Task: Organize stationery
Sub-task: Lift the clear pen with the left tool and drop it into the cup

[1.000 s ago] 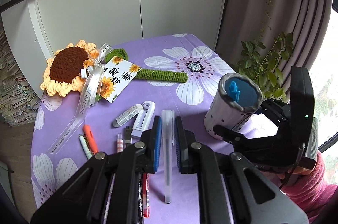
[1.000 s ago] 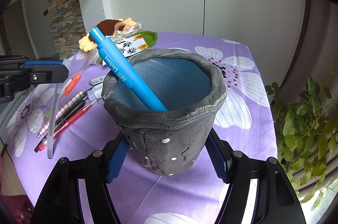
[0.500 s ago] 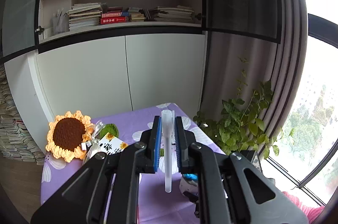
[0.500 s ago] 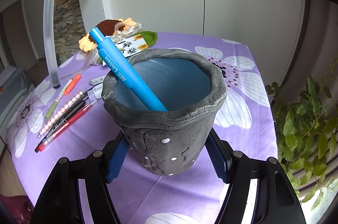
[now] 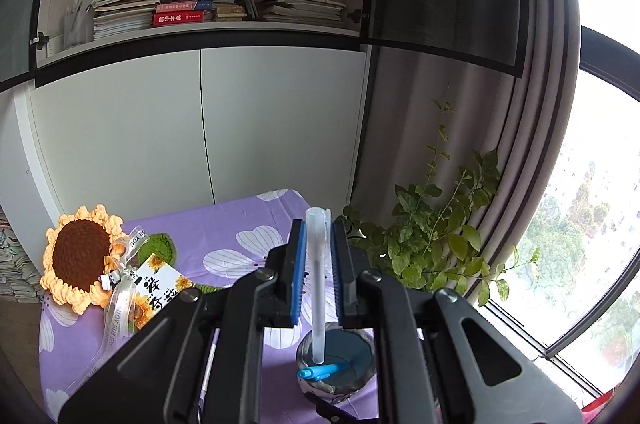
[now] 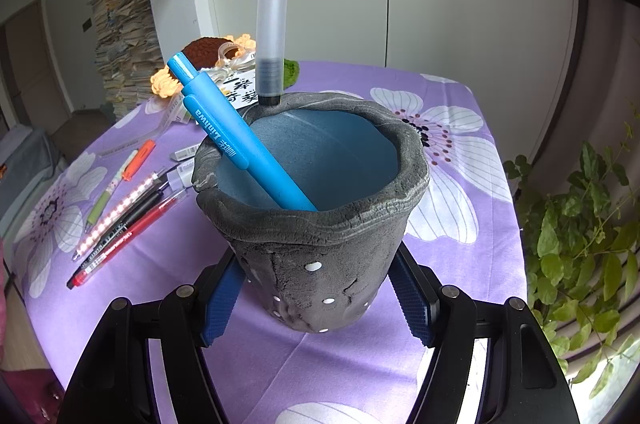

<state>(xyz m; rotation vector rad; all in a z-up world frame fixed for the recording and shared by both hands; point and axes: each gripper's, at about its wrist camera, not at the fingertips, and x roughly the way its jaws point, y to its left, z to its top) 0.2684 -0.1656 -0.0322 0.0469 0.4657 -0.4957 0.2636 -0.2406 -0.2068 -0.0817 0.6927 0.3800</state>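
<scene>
My left gripper (image 5: pixel 318 236) is shut on a frosted white pen (image 5: pixel 318 284), which hangs upright. Its lower tip is just above the far rim of the grey pen holder (image 5: pixel 336 364). In the right wrist view the same frosted white pen (image 6: pixel 272 4) comes down from the top, its dark tip close over the rim. My right gripper (image 6: pixel 316 300) is shut on the grey pen holder (image 6: pixel 316 256), which has a blue lining. A blue pen (image 6: pixel 236 136) leans inside it. Several pens (image 6: pixel 120 216) lie on the purple flowered tablecloth (image 6: pixel 460 224) at the left.
A crocheted sunflower (image 5: pixel 80 260) with a ribbon and card lies at the table's far left. A green plant (image 6: pixel 580 252) stands beyond the table's right edge, by a curtain and window. White cupboards and bookshelves (image 5: pixel 220 8) are behind.
The left gripper has lifted the frosted pen off the table and carried it right, to just over the holder's rim. The right gripper and holder have not moved.
</scene>
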